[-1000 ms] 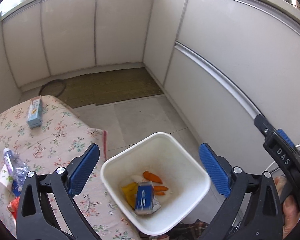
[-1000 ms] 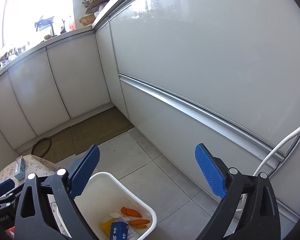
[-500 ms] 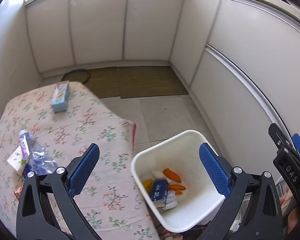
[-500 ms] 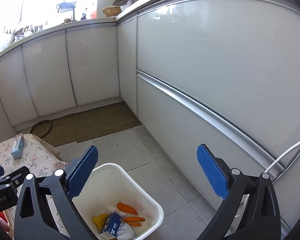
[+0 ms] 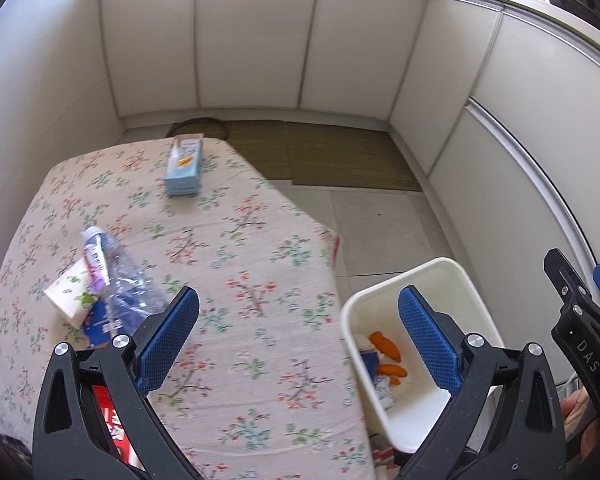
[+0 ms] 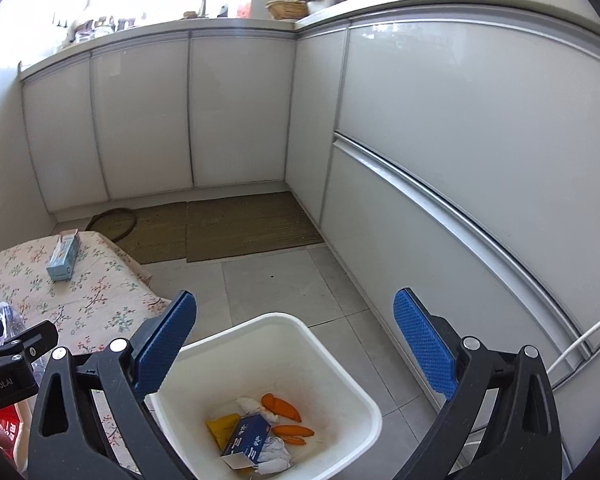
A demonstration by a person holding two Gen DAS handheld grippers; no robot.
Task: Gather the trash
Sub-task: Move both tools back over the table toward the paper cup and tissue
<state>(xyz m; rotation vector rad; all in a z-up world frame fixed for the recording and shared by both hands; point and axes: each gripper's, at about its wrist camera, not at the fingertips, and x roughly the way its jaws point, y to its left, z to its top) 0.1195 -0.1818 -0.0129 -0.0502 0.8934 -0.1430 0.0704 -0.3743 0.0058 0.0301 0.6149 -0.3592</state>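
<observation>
Beside table edge (image 5: 332,248), bin (image 5: 452,268), perhaps touching

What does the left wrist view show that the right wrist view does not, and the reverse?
Only the left wrist view shows the white floral packet beside the crushed plastic bottle and the open left gripper.

Only the right wrist view shows the countertop clutter, the white cable, the yellow wrapper in the bin and the open right gripper.

Both show the white bin with carrot pieces and a dark blue box, the light blue carton on the floral tablecloth, and the brown mats.
</observation>
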